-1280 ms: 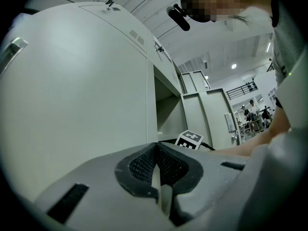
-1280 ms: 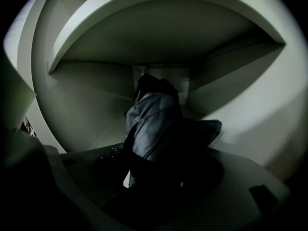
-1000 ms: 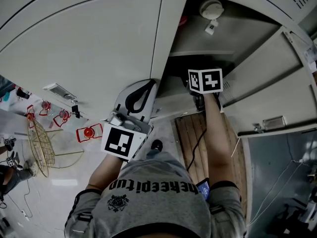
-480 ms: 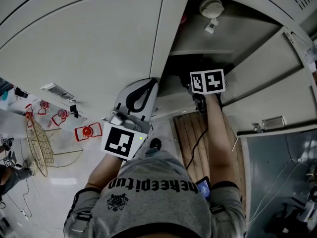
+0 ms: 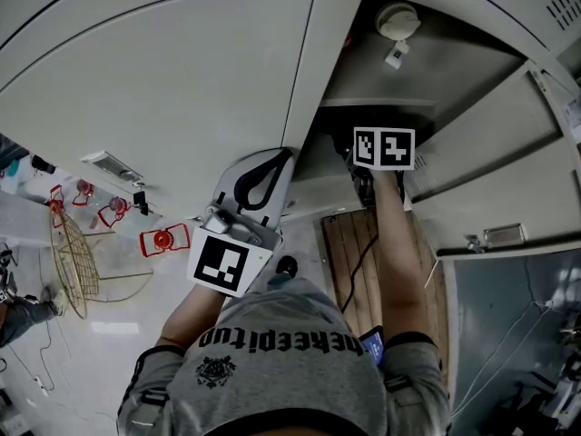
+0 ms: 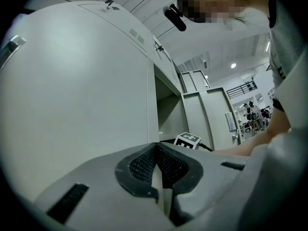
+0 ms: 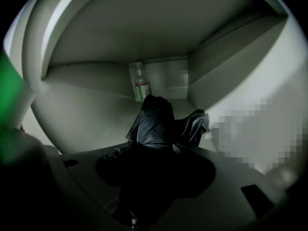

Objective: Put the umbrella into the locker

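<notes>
The black folded umbrella (image 7: 156, 121) lies on the floor of the open locker compartment (image 7: 91, 114), its tip toward the back wall. My right gripper (image 7: 154, 153) reaches into that compartment. Its jaws have just been closing a little but still stand wide on either side of the umbrella's near end; the dark hides the pads. In the head view only its marker cube (image 5: 383, 148) and the forearm show at the locker mouth (image 5: 381, 116). My left gripper (image 6: 157, 174) is shut on nothing, held still beside the closed locker door (image 5: 163, 89).
A clear bottle with a green label (image 7: 141, 86) stands at the back of the compartment. The locker's open door (image 5: 490, 153) hangs to the right. On the floor are a wooden pallet (image 5: 349, 243) and, at the left, a wire basket (image 5: 77, 266).
The right gripper's marker cube has crept slightly up and right in the head view, toward the locker mouth. The left gripper has stayed where it was.
</notes>
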Available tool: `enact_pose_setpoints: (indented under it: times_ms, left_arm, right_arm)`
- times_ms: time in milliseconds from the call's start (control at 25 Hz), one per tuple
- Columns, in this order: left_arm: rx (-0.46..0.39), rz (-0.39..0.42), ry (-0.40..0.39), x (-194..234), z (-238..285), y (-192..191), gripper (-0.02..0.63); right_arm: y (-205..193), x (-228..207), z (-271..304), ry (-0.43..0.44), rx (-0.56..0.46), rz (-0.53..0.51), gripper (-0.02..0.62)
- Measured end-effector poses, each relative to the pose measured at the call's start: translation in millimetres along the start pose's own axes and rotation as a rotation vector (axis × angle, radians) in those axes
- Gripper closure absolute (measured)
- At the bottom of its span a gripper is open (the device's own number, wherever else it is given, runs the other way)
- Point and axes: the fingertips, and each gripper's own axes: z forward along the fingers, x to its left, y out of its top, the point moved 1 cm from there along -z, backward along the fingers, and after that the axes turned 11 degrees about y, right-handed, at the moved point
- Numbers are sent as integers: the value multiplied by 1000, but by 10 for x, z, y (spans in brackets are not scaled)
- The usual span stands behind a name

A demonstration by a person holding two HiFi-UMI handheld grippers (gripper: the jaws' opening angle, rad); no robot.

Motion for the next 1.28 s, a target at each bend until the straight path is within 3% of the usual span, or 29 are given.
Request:
enact_pose_setpoints:
  times_ms: [760,1000,1200,1280]
  left_arm:
    - [-2,13,38,-56,31,-5,603]
    - [-4,12,58,-93,37,-18,603]
    - [-10,17,35,-149,15,21,603]
    - [-12,16,16,-184,-5,40,603]
  right_arm:
    - [289,-41,27,-16,-117,-33,390]
    - [374,73,-187,2,-210,-65,395]
    - [378,170,-479,-29,-310,-67,557]
    - [372,247,-603,-35,-353,-73,586]
